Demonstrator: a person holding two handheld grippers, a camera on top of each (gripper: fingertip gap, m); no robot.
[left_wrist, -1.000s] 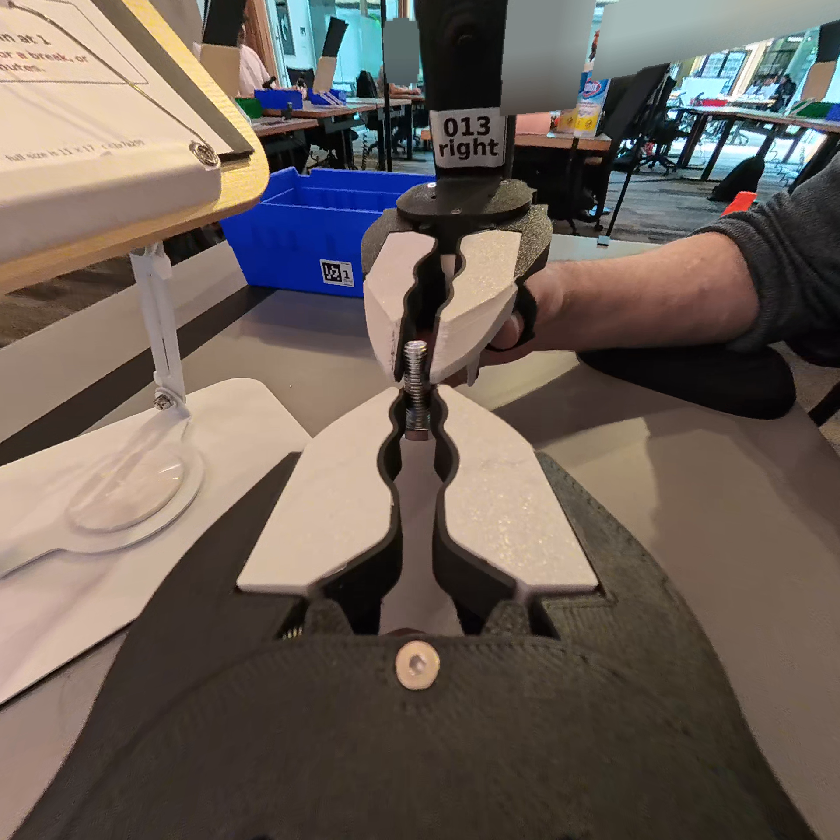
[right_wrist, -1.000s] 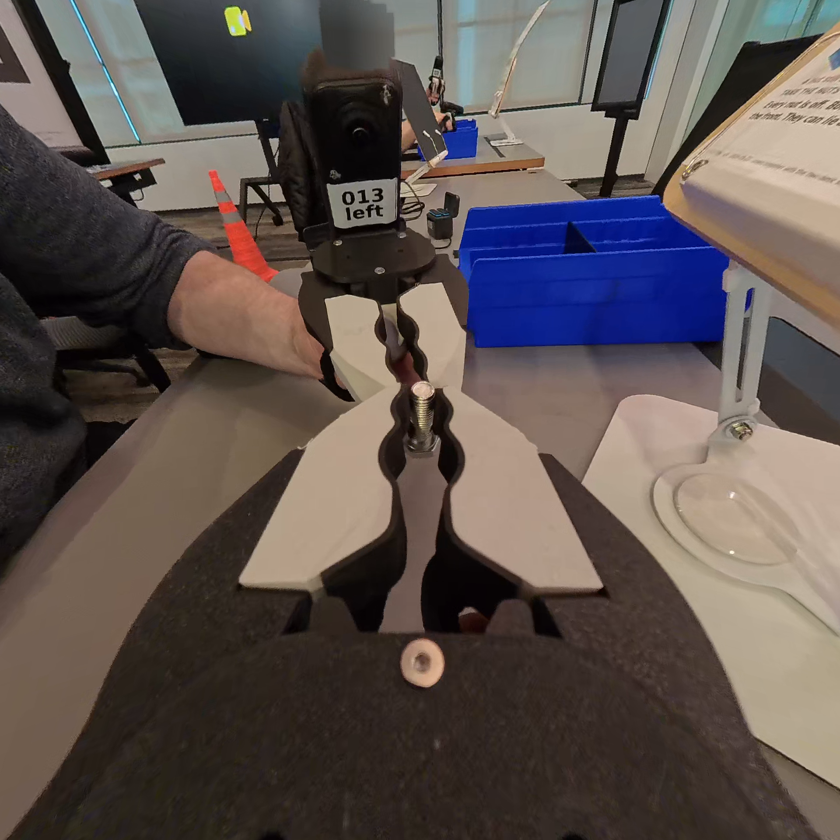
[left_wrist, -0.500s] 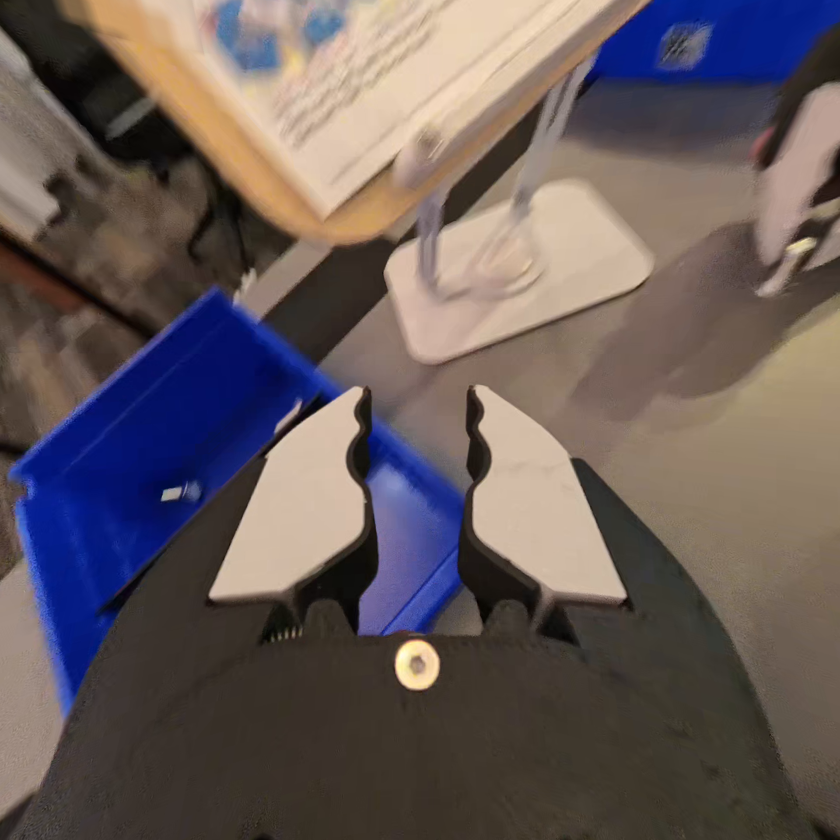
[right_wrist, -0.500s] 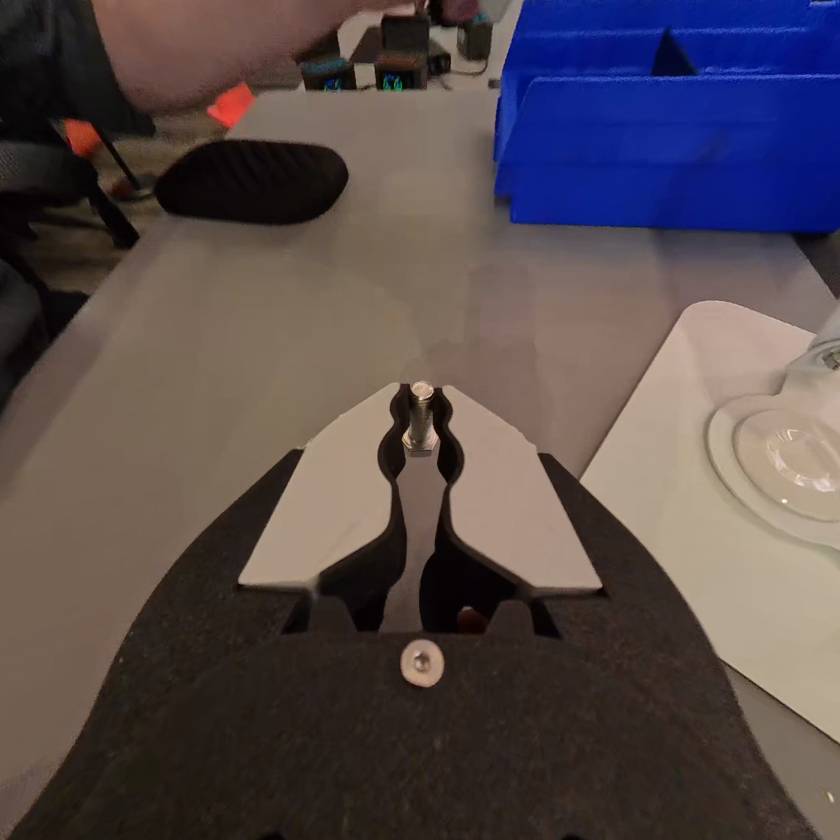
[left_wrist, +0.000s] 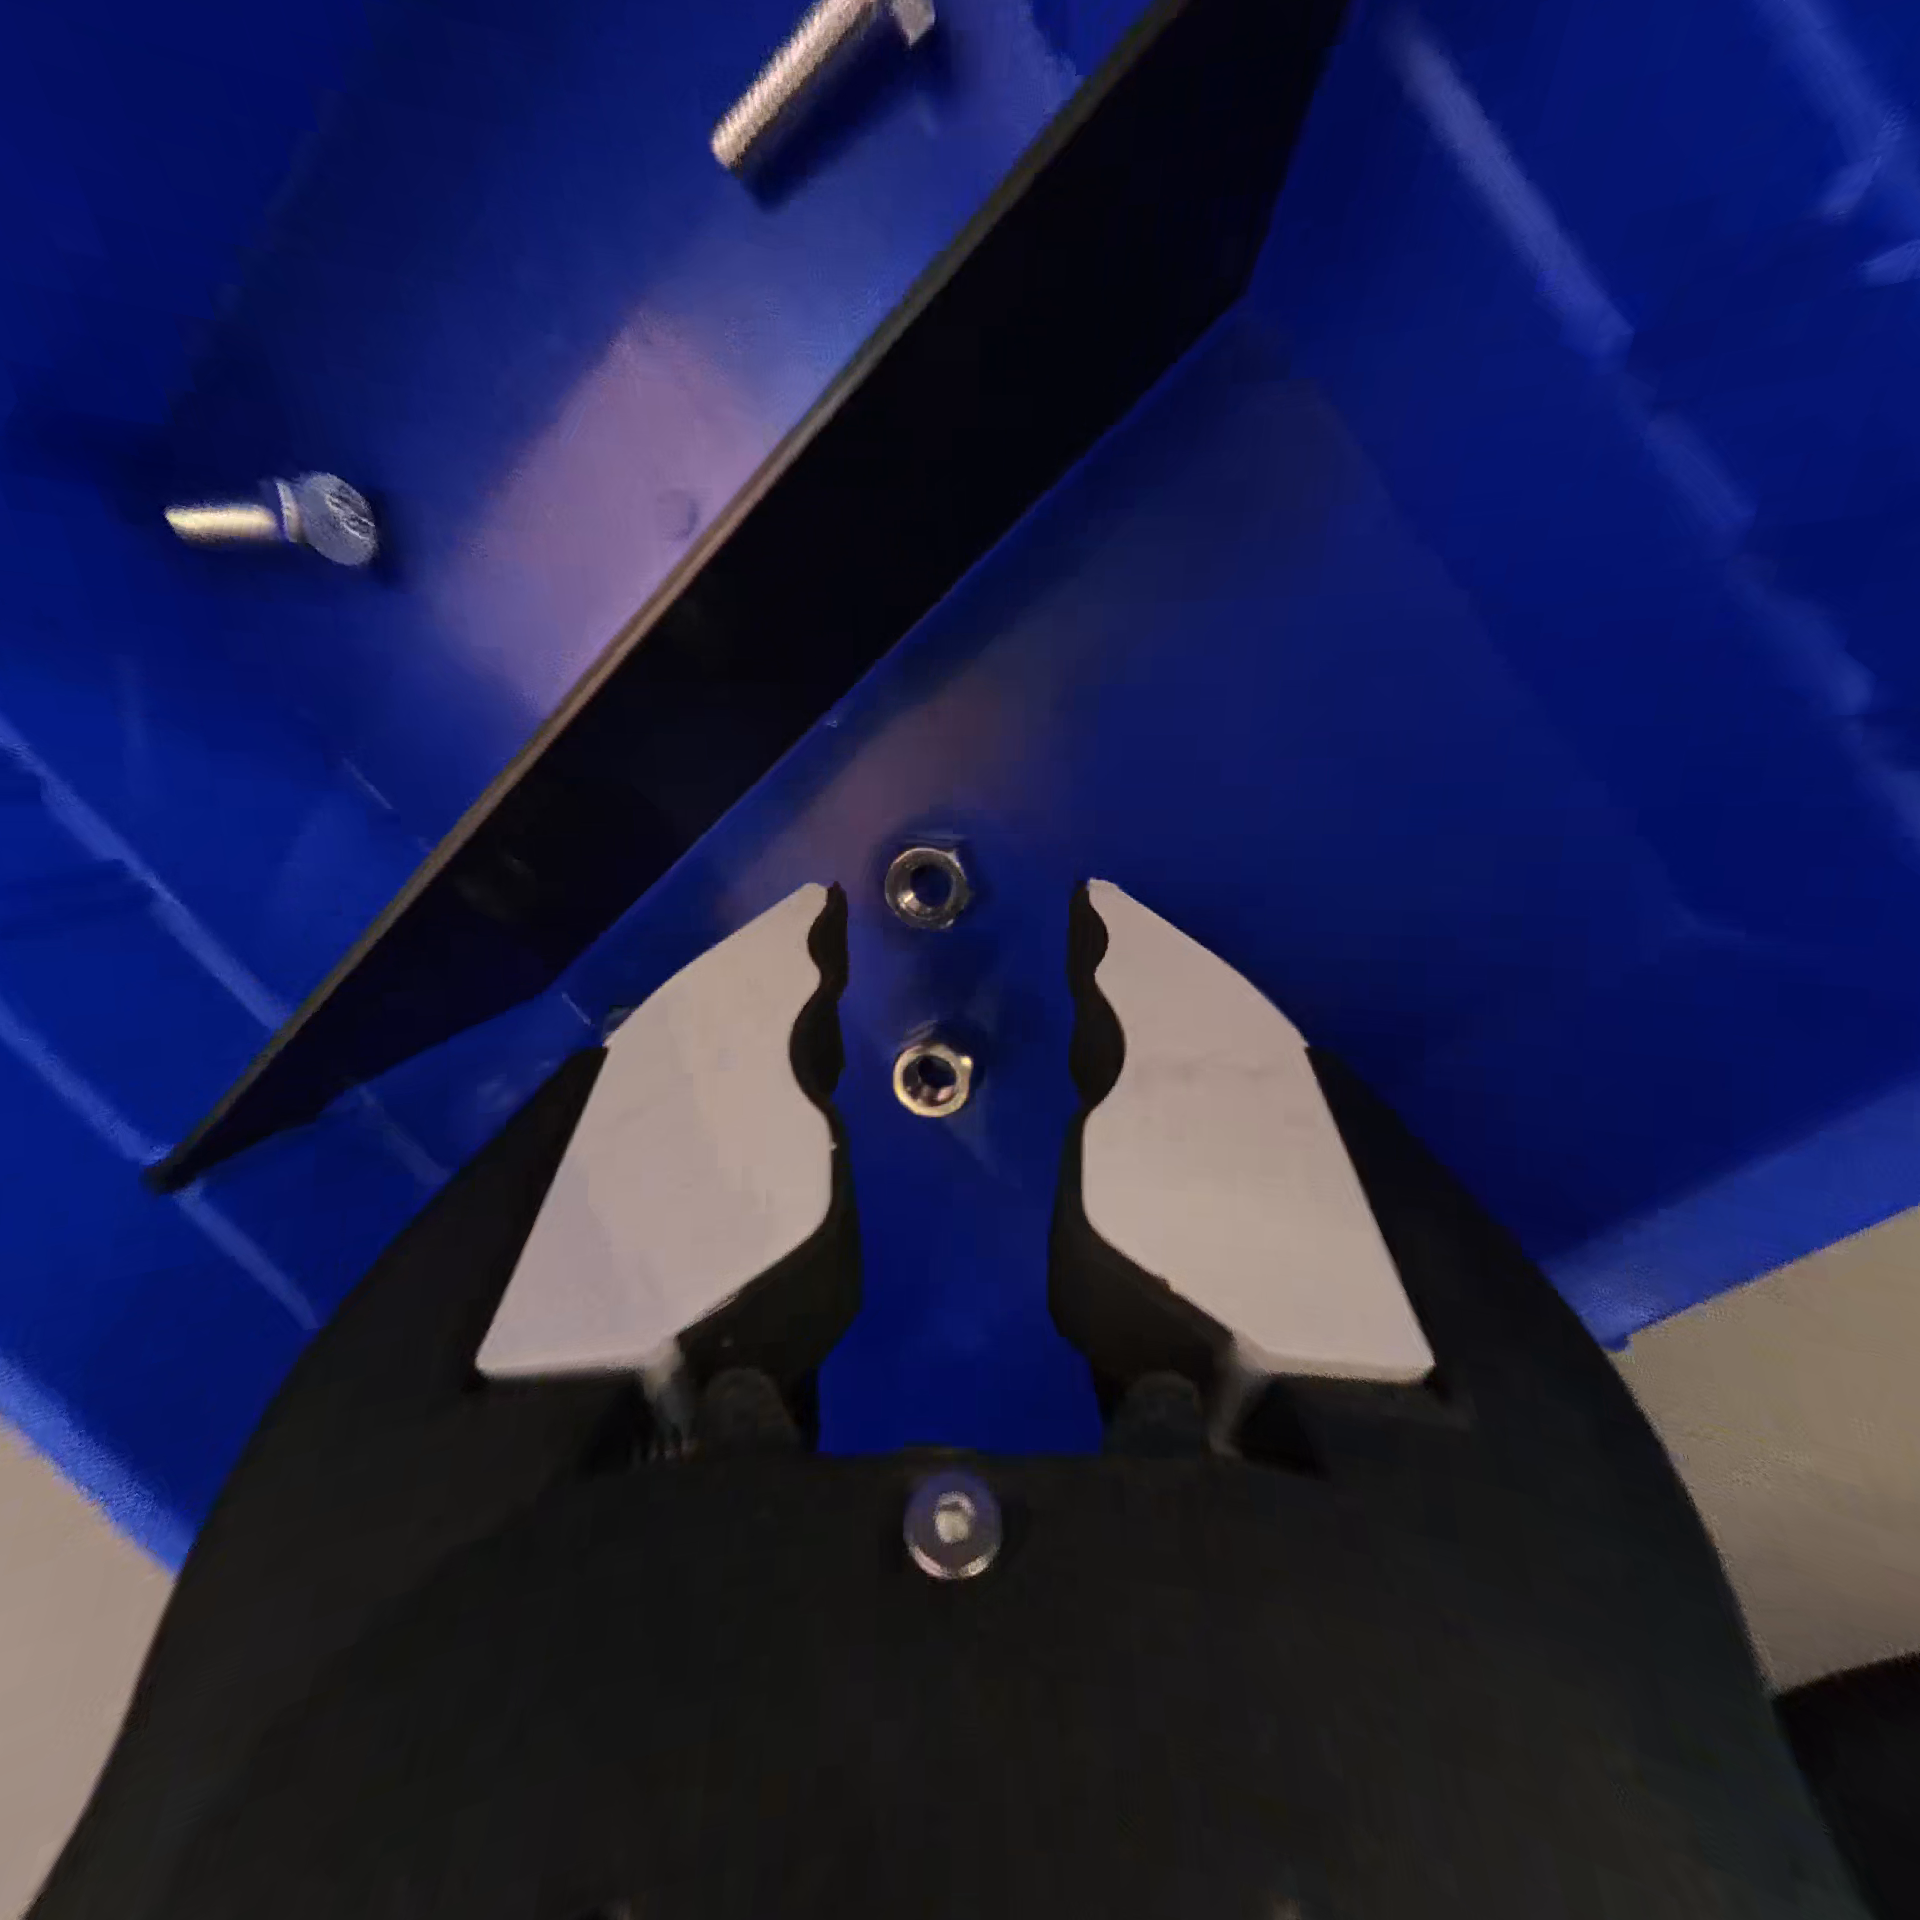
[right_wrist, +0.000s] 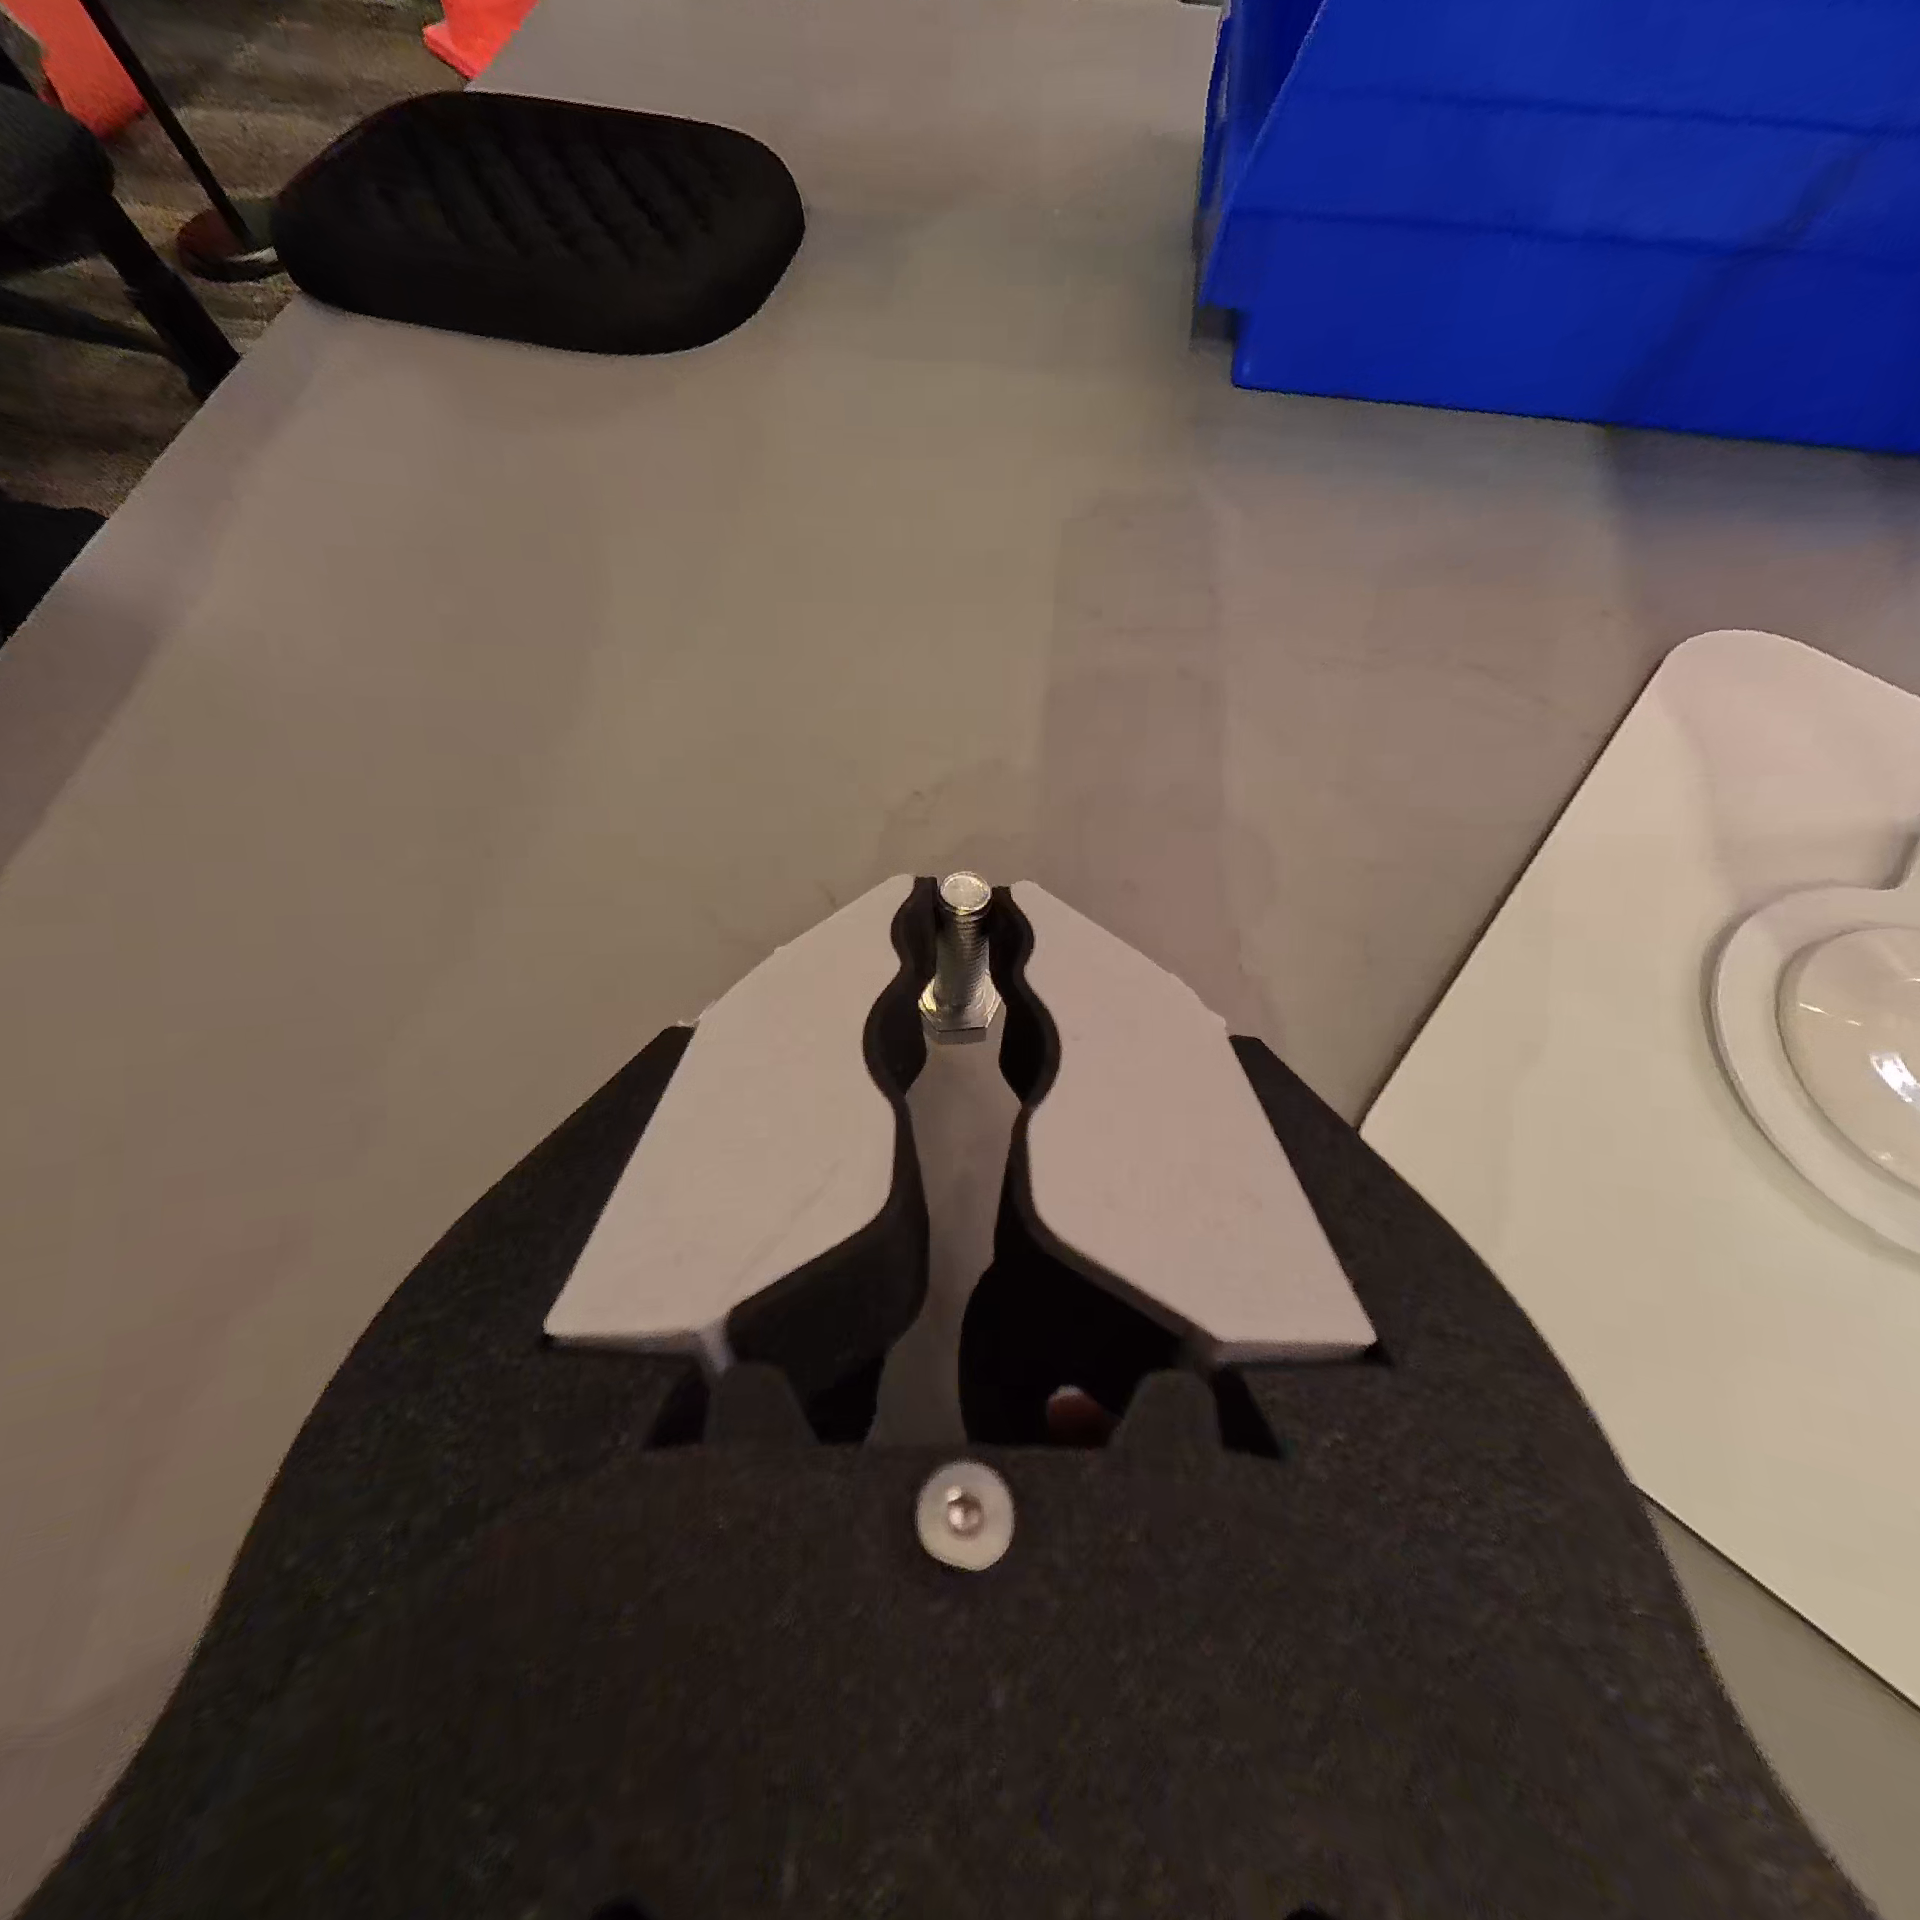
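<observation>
Here the left gripper (left_wrist: 956, 904) hangs over a blue bin (left_wrist: 1507, 727) with its fingers spread wide and nothing between the pads. Two small steel nuts lie on the bin floor in the gap — the far nut (left_wrist: 927, 885) level with the fingertips, the near nut (left_wrist: 932, 1081) farther back between the fingers, neither touched by a pad. A black divider (left_wrist: 831, 582) splits the bin, and in the other compartment lie a long bolt (left_wrist: 821, 78) and a short bolt (left_wrist: 275, 517).

The right gripper (right_wrist: 966, 894) is over the grey table (right_wrist: 623, 675), its fingers clamped on a silver bolt (right_wrist: 961, 956). The threaded shank points forward along the fingers, its flat end at the tips, with the hexagonal head seated in a scallop of the black pads. No nut is on that thread.

Judging from this, nuts and loose bolts are sorted apart — one bare bolt is in hand. A black pad (right_wrist: 540, 218) and a white stand base (right_wrist: 1662, 1143) sit nearby.
</observation>
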